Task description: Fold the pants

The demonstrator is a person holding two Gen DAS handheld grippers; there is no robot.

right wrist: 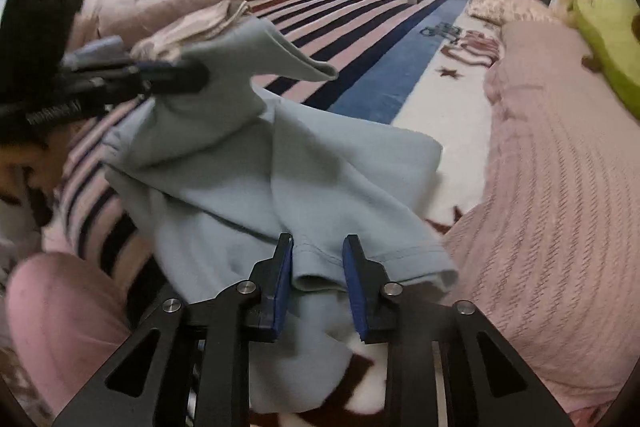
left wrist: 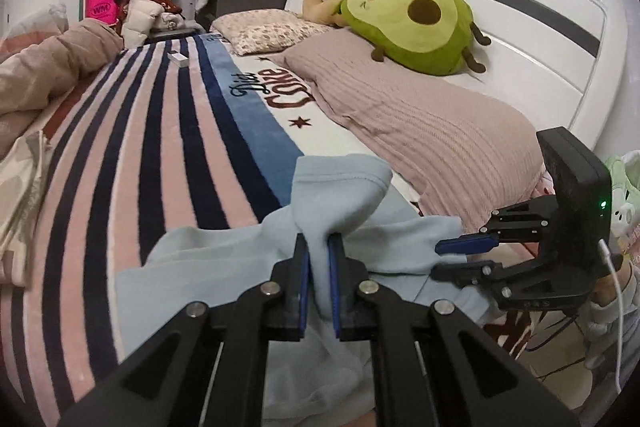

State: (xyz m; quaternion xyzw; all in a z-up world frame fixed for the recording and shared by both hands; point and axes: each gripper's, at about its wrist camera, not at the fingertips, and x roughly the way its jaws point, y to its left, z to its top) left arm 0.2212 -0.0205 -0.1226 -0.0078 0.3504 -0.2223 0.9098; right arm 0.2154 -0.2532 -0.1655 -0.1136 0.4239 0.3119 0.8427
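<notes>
Light-blue pants (left wrist: 224, 259) lie bunched on the striped blanket (left wrist: 160, 147) at lower centre; left gripper (left wrist: 319, 279) clamped on a raised fold of them; right gripper (right wrist: 318, 267) – jaws apart around the hem, pads not visibly pressing; pink pillow (left wrist: 420, 131) right of frame.

The pants (left wrist: 340, 187) are soft, matt blue cloth. The blanket (left wrist: 160, 131) looks fuzzy. The left gripper (left wrist: 319, 247) is black plastic with shiny metal bolts.
</notes>
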